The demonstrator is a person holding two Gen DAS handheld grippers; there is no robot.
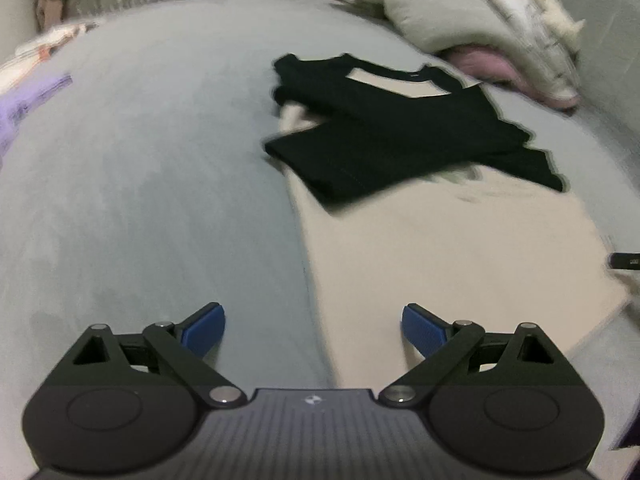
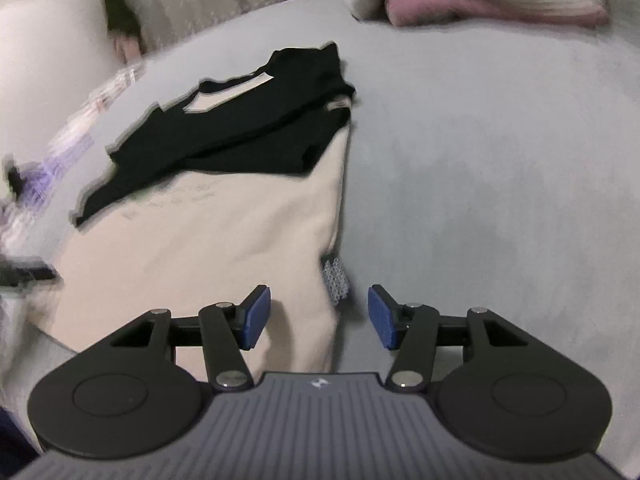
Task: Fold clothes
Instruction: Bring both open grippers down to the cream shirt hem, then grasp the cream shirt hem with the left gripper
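Both the left gripper (image 1: 313, 330) and right gripper (image 2: 319, 317) hover wide open and empty above the bed (image 1: 160, 160). The cream garment (image 2: 224, 240) lies flat there, its far end under the folded black shirt (image 1: 384, 128). Lifting the cream hem could drag that shirt and undo its fold.

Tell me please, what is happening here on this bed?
A person is folding clothes with a gripper in each hand. A shirt with a cream body and black top and sleeves lies on the grey bed, its sleeves already folded in. The left gripper and the right gripper are both open, holding nothing, near the shirt's lower end. Pillows lie behind.
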